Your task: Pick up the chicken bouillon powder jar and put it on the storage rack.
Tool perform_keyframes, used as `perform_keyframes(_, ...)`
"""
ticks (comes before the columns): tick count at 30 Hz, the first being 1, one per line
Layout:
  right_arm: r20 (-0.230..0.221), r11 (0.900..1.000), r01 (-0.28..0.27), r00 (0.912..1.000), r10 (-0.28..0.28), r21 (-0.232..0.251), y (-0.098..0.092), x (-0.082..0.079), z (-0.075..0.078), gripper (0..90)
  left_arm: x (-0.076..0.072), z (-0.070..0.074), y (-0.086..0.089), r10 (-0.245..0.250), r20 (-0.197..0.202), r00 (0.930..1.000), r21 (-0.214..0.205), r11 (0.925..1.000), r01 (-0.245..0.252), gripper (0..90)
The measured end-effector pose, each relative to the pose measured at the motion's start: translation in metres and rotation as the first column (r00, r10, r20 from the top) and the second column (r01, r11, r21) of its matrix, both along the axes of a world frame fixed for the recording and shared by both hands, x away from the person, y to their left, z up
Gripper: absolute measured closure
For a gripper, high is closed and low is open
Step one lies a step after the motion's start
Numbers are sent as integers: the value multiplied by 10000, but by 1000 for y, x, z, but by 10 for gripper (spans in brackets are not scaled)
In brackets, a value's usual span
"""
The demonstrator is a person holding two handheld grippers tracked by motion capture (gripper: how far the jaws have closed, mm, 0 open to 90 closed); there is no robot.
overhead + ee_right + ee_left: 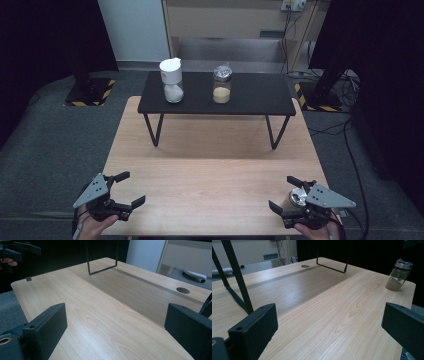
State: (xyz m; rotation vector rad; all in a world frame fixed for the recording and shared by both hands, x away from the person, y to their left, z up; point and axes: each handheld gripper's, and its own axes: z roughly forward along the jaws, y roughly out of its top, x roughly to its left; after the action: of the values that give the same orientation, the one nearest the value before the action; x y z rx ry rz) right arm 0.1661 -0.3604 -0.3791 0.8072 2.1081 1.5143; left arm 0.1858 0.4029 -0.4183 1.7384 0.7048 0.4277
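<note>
A small glass jar [296, 197] with a metal lid and some tan powder in it is seen standing upright at the near right corner of the wooden table [210, 165]. In the left gripper view the same jar [398, 276] is shown alone on the bare wood, close to the table's edge. The right gripper [280, 192] is held just beside and partly over it, with its jaws spread wide and pointed toward the left and far side. In the right gripper view nothing is caught between the jaws, so the jar is judged to be free, not gripped. The left gripper [134, 187] is kept at the near left corner, well apart from the jar, its jaws also wide and empty; it is probably parked there so that the middle of the table is left free. At the far side a low black shelf [250, 95] is set on wire legs, and on it two more jars are lined up: a white-lidded jar [171, 80] at the left and a silver-lidded jar [222, 82] to its right. Room is left on the shelf to the right of these, which suggests a place kept for the third jar.
</note>
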Motion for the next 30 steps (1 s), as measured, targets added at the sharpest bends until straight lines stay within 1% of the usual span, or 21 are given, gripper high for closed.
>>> perform_keyframes(9, -69, 10000, -81, 9999, 81, 31, 0, 2, -4, 50, 0, 0, 0, -34, 36, 10000, 0, 10000, 34, 0)
perform_keyframes(15, -39, 9999, -159, 9999, 159, 49, 0, 4, -5, 51, 0, 0, 0, -104, 75, 9999, 13, 9999, 104, 0)
perform_keyframes(30, -47, 9999, -159, 9999, 159, 3, 0, 5, -7, 52, 0, 0, 1, -114, 86, 9999, -17, 9999, 114, 0)
